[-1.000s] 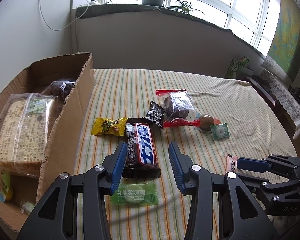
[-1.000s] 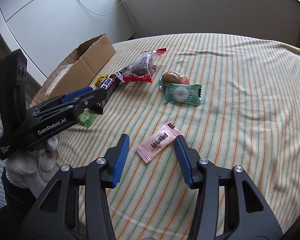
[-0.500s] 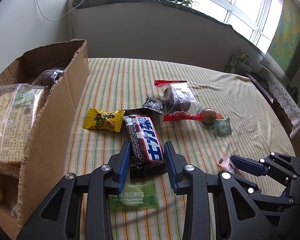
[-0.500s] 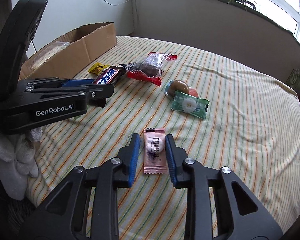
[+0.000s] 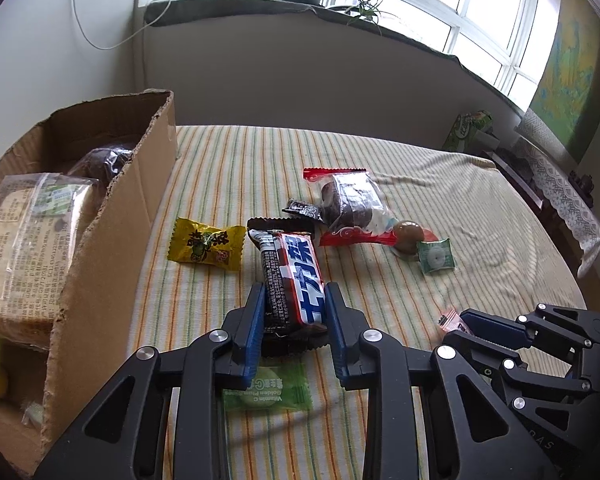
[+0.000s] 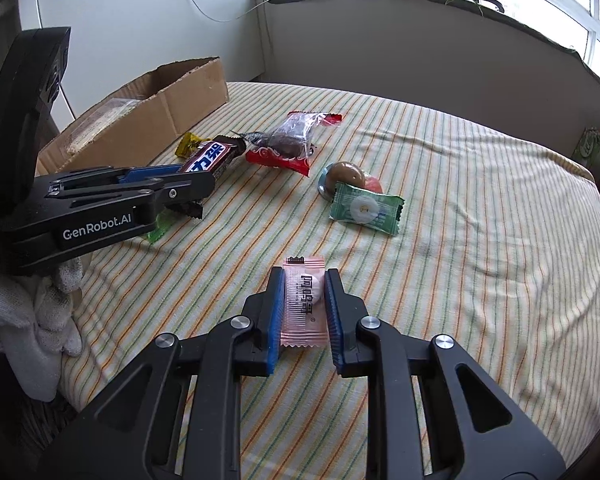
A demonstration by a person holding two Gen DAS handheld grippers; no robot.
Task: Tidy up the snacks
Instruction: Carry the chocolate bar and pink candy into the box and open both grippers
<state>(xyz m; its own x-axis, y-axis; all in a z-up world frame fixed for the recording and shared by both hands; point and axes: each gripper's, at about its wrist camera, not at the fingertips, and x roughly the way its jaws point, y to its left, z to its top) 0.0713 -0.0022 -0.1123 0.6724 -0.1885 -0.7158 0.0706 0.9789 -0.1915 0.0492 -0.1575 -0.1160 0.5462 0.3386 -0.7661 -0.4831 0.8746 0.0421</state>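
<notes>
- Underneath everything lay a striped tablecloth, green and orange lines on cream, covering the whole table.
- At the left edge stood an open cardboard box, holding a clear-wrapped bread or cake pack and a dark wrapped pastry.
- The left gripper had its blue-padded jaws pressed against both sides of a Snickers-type chocolate bar, near its close end; the bar's far end pointed toward the middle of the table.
- The right gripper had its jaws closed on a pink candy sachet, which lay flat between the pads on the cloth.
- Near the table's middle lay a red-edged clear packet with a chocolate cake inside, and a small black wrapper touched its left side.
- A yellow candy packet sat between the box and the chocolate bar, apart from both.
- A light green vitamin C candy lay beneath the left gripper's fingers.
- A brown round sweet rested just behind a darker green wrapped mint, the two touching, to the right of the cake packet.
</notes>
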